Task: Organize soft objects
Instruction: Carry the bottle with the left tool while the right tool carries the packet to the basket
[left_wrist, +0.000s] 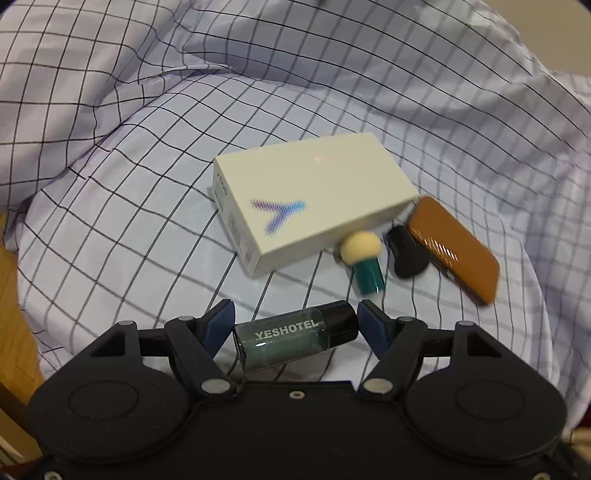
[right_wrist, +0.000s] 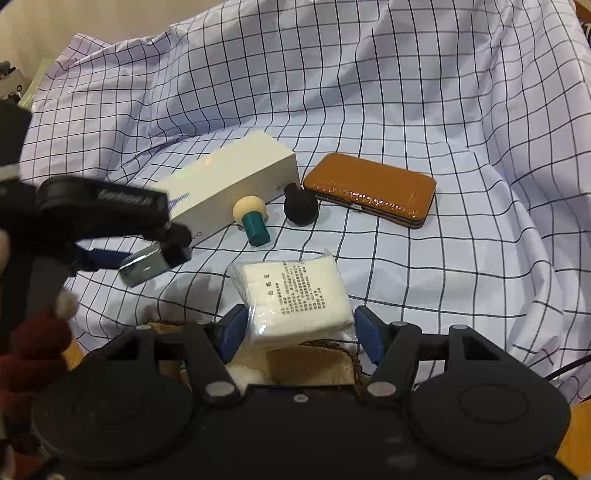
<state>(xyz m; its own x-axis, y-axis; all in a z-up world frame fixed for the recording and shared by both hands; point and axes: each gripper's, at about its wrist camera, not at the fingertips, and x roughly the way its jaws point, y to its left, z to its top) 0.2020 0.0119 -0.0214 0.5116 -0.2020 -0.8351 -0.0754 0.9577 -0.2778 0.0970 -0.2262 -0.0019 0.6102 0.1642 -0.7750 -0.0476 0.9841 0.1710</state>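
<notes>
Here the left claw (left_wrist: 295, 321) clamps a small bottle (left_wrist: 295, 339); the right claw (right_wrist: 297, 328) apparently pinches a cotton-pad packet (right_wrist: 295, 295).

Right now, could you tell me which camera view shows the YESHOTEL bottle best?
The left wrist view: the YESHOTEL bottle lies crosswise between the left gripper pads, label readable, black cap visible. The right wrist view shows it only from the side, blurred, partly behind the gripper, label unreadable.

Lighting: soft, even indoor light; faint shadows. Glare on brown case (right_wrist: 369, 188). Fisheye bending at edges; slight motion blur.
</notes>
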